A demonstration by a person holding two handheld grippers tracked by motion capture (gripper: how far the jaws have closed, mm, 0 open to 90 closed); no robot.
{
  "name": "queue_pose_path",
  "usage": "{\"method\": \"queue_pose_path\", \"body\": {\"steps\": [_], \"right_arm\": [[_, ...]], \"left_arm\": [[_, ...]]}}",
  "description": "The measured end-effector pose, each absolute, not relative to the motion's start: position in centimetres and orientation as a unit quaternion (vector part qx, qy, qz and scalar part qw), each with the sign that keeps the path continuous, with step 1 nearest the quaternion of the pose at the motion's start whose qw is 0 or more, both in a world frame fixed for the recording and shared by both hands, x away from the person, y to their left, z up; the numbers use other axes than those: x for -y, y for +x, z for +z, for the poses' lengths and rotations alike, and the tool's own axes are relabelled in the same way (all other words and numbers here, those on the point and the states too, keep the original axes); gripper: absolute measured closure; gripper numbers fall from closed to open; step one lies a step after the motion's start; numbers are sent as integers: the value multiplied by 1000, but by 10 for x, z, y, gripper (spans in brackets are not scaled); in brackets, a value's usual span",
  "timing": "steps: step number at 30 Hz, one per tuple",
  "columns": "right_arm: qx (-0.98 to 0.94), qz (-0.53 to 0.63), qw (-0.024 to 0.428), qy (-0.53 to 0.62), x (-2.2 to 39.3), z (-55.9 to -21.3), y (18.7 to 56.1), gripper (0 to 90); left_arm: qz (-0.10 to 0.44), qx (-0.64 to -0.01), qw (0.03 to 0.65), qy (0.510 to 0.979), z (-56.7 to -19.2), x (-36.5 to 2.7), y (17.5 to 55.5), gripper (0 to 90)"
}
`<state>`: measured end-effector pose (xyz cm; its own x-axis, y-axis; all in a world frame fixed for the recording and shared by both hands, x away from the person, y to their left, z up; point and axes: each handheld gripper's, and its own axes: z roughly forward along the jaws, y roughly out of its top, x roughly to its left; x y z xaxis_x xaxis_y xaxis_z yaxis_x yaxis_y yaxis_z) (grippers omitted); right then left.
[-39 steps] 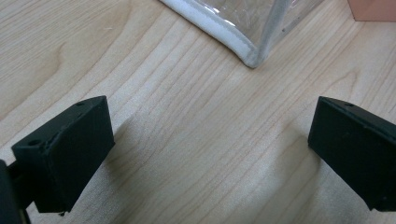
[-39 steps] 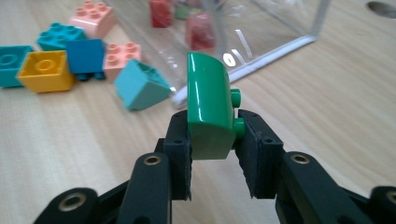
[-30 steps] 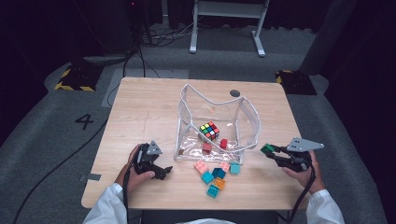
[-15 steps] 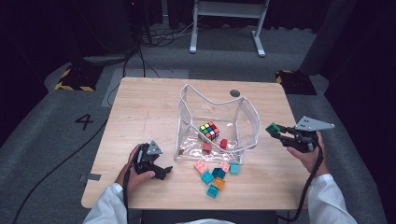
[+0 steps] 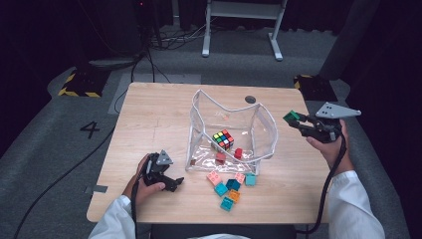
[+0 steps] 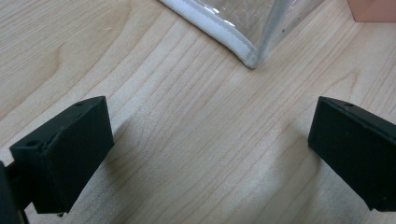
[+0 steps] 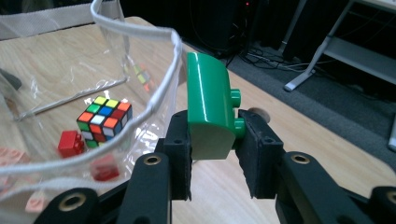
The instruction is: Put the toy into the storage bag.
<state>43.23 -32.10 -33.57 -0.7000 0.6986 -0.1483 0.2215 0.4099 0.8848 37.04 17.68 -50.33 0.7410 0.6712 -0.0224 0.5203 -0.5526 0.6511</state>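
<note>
Lower left of the high view: left gripper (image 5: 171, 180) resting low on the table (image 5: 149, 119), jaws spread wide with bare wood between them in its own view, nothing held. A corner of the clear bag (image 6: 243, 44) at top centre of the left gripper view, apart from both jaws.

Lower centre, just in front of the bag: loose bricks (image 5: 231, 186) in a small cluster (pink, teal, orange), lying on the wood.

Centre: bag (image 5: 259, 117) standing open, white-trimmed rim up. Inside, a puzzle cube (image 5: 223, 140) near the middle, with two red bricks (image 5: 238, 153) below it in the frame, on the bag's floor.

Right of centre, level with the bag's right rim: right gripper (image 5: 294, 121) raised off the table, clamped on a green brick (image 5: 291, 117). In the right gripper view, green brick (image 7: 208, 109) upright at centre between the pads (studs facing the right-hand pad), just beside the bag's rim (image 7: 159, 100) and outside it; cube (image 7: 103, 120) and a red brick (image 7: 71, 142) at left, seen through the plastic.

Top of the high view: grey floor, cables, a white stand's (image 5: 241, 25) legs.
</note>
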Motion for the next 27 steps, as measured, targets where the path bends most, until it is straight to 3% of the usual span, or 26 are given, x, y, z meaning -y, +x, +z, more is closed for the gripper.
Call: {"method": "queue_pose_path", "body": {"steps": [10, 27], "right_arm": [[-798, 476, 258, 266, 295, -315, 441, 669], [-824, 487, 210, 199, 238, -308, 442, 668]], "left_arm": [[112, -342, 327, 874, -503, -177, 370, 3], [112, -342, 327, 874, -503, -177, 370, 3]]}}
